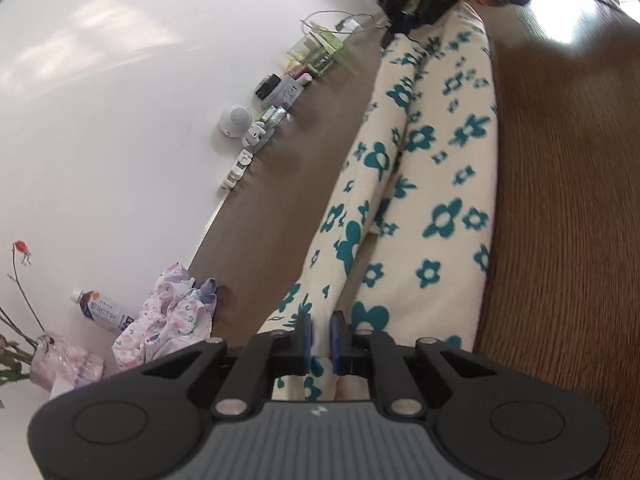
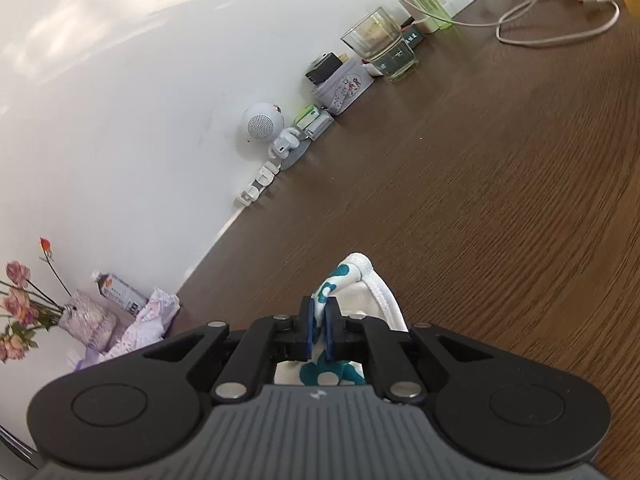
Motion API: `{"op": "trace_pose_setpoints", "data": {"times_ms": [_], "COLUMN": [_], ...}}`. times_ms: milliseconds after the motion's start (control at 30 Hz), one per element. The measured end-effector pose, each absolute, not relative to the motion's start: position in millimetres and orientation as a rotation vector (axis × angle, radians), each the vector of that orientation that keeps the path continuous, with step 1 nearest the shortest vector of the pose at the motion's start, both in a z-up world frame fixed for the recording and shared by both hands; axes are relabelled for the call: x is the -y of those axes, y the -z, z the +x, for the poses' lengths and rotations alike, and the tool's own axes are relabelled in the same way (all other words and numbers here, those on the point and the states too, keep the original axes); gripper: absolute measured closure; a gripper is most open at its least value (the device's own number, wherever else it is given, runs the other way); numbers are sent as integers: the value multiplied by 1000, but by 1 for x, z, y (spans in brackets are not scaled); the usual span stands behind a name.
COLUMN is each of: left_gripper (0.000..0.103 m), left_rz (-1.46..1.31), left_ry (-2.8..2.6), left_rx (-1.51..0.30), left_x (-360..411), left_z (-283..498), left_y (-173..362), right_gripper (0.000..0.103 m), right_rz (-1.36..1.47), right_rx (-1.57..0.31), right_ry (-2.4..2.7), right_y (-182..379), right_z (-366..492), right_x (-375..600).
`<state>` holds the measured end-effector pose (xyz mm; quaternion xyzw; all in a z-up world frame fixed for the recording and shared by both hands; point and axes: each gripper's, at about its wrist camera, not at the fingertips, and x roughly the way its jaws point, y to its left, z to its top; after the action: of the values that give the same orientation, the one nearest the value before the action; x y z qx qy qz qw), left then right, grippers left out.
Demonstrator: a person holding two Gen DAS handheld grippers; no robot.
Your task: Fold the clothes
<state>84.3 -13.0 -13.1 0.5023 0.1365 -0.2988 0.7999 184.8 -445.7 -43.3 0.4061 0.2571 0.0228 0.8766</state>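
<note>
Both grippers, left (image 1: 320, 334) and right (image 2: 319, 322), pinch the floral cloth (image 1: 432, 184) stretched over the wooden table (image 2: 500, 200)

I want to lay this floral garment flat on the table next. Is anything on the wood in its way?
Nothing visible: the floral garment hangs between both grippers, and the table ahead is bare. The clutter sits along the wall.

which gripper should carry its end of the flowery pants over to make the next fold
Right, probably. The right hand-held gripper pinches the waistband end of the pants with bare table ahead; the left hand-held gripper can anchor its end.
</note>
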Motion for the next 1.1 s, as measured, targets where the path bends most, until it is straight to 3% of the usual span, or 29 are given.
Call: {"op": "trace_pose_setpoints", "data": {"times_ms": [233, 333, 367, 433, 500, 867, 900, 933, 967, 1100], "left_gripper": [92, 91, 91, 91, 91, 93, 93, 93, 93, 93], "left_rz": [1112, 1119, 1115, 1107, 1100, 1089, 1085, 1082, 1077, 1047], "left_ry": [594, 591, 589, 587, 589, 577, 574, 571, 569, 568], "left_rx": [-248, -245, -246, -247, -249, -232, -230, -228, -227, -225], "left_x": [15, 16, 16, 16, 15, 15, 15, 14, 14, 11], "left_z": [79, 77, 77, 76, 76, 74, 73, 73, 73, 73], "left_y": [24, 28, 28, 28, 28, 33, 34, 34, 35, 35], "right_gripper": [98, 94, 90, 72, 65, 66, 71, 88, 94, 96], "right_rz": [951, 917, 916, 920, 881, 806, 823, 840, 870, 1097], "right_rx": [-456, -546, -577, -578, -576, -699, -691, -674, -654, -585], "right_ry": [-111, -45, -24, -32, -32, 4, -1, -6, -16, -112], "right_y": [42, 39, 39, 33, 20, 6, 8, 9, 13, 36], "right_z": [189, 193, 192, 182, 170, 185, 188, 190, 193, 190], "right_x": [453, 453, 452, 449, 442, 403, 402, 401, 402, 413]}}
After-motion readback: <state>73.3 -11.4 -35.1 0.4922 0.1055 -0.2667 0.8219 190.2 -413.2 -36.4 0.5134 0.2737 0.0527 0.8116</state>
